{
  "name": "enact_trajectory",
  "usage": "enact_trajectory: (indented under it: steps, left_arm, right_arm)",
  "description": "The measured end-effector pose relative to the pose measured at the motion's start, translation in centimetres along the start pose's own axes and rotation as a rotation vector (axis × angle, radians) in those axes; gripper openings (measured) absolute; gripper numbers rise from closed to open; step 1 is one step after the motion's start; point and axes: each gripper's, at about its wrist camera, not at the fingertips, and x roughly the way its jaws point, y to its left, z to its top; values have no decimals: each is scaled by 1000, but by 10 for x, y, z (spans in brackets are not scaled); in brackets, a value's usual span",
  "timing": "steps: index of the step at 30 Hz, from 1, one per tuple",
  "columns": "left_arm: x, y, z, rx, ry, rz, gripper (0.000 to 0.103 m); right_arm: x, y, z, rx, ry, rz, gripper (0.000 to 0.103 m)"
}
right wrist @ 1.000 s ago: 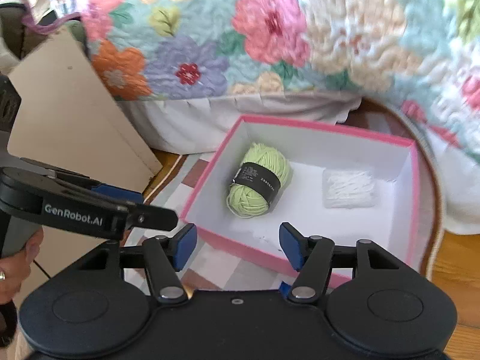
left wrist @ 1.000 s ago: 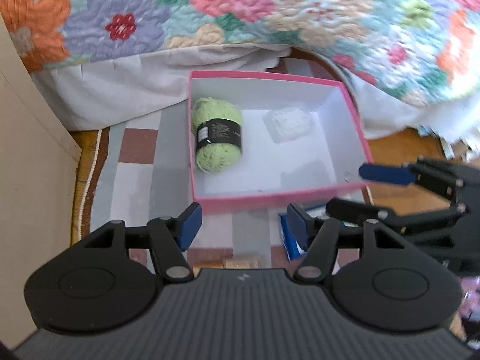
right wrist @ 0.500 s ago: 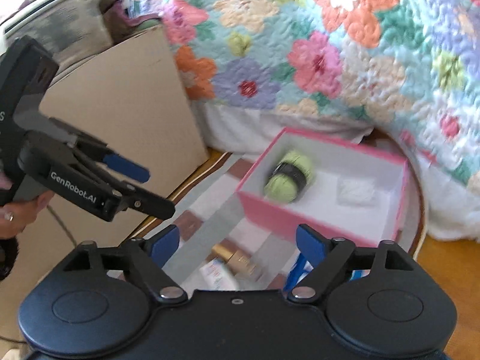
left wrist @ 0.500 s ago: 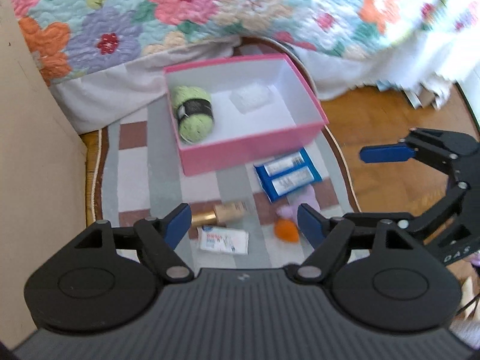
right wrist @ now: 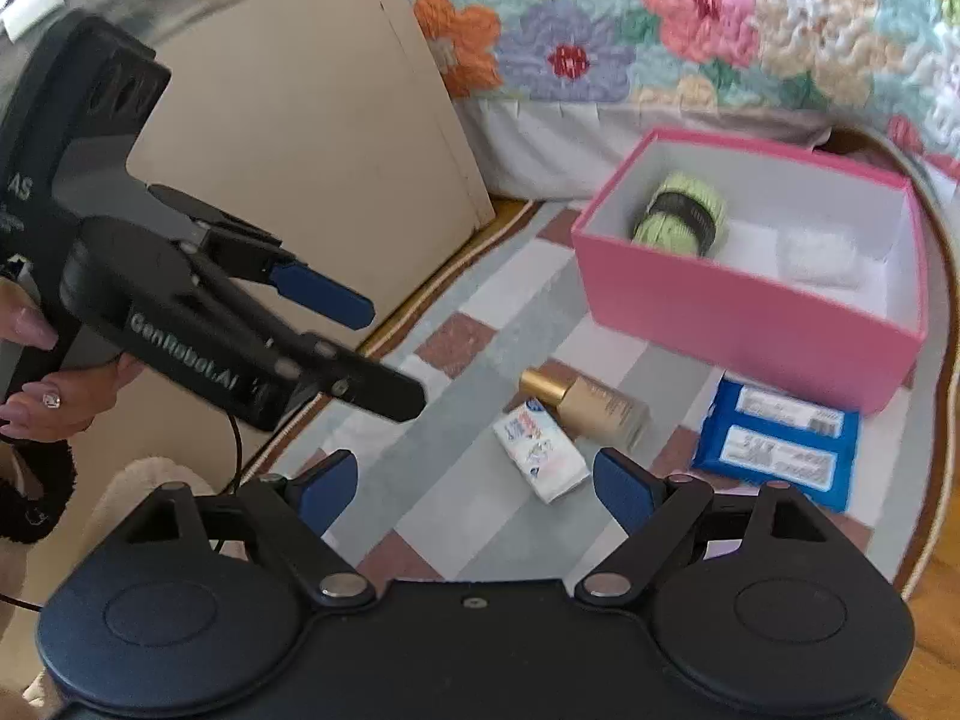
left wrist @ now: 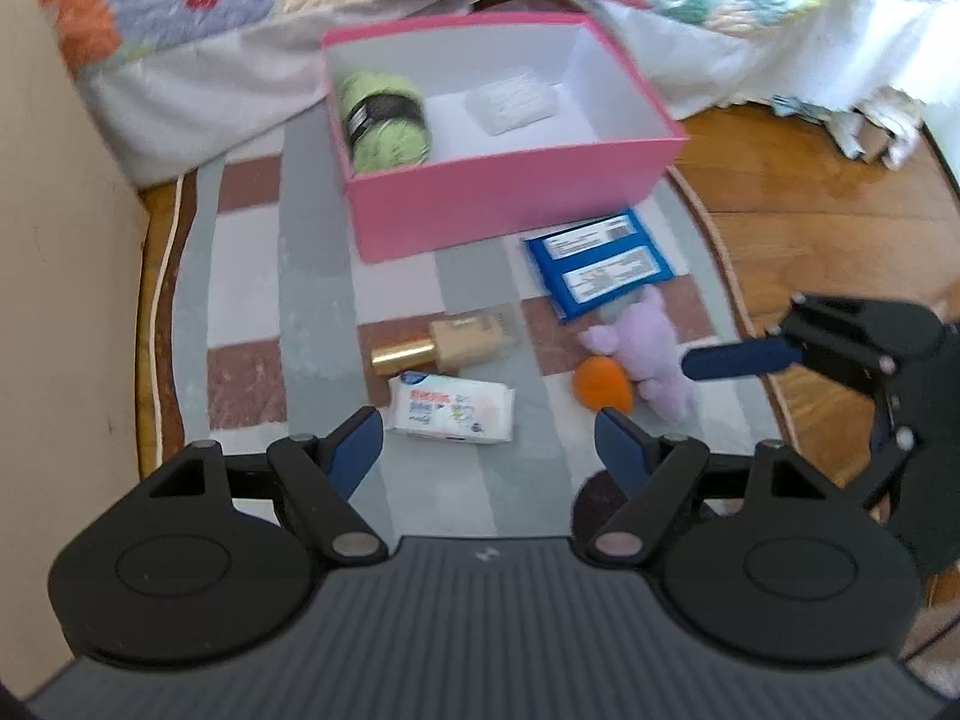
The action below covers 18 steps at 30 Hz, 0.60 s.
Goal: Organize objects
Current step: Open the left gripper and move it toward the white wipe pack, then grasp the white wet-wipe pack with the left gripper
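Note:
A pink box (left wrist: pixel 510 198) (right wrist: pixel 738 324) on the rug holds a green yarn ball (left wrist: pixel 384 120) (right wrist: pixel 681 216) and a white packet (left wrist: pixel 513 105) (right wrist: pixel 819 255). On the rug in front lie a blue wipes pack (left wrist: pixel 600 264) (right wrist: pixel 777 444), a foundation bottle (left wrist: pixel 447 342) (right wrist: pixel 585 405), a small tissue pack (left wrist: pixel 453 408) (right wrist: pixel 540 450), a purple plush toy (left wrist: pixel 648 348) and an orange sponge (left wrist: pixel 600 384). My left gripper (left wrist: pixel 489 441) is open and empty above the tissue pack. My right gripper (right wrist: pixel 474 480) is open and empty; it shows at the right of the left wrist view (left wrist: pixel 744 357).
A checked oval rug (left wrist: pixel 252 276) lies on a wooden floor (left wrist: pixel 810 210). A bed with a floral quilt (right wrist: pixel 690 30) stands behind the box. A cardboard panel (right wrist: pixel 312 132) leans at the left. The left gripper's body (right wrist: pixel 210 312) fills the right wrist view's left side.
Both grippers have pulled back and up from the box, and the loose items on the rug have come into view. Both stay open and empty.

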Motion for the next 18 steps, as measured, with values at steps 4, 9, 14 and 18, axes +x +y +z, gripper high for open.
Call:
enact_trajectory:
  steps: [4,9,14,18]
  left_arm:
    - [32,17,-5,-79,49,-33,77]
    - [65,31,-15,-112,34,-41,77]
    - [88,44,-20,-141,-47,-12,77]
    - [103,53,-24,-178,-48,-14,75]
  right_arm:
    - [30,2,-8,-44,33,-83,89]
    - [67,-4,-16,-83,69,-121,89]
    - [89,-6,-25,-8,57,-164,88]
    - [100,-4,-32,26,13,-180,89]
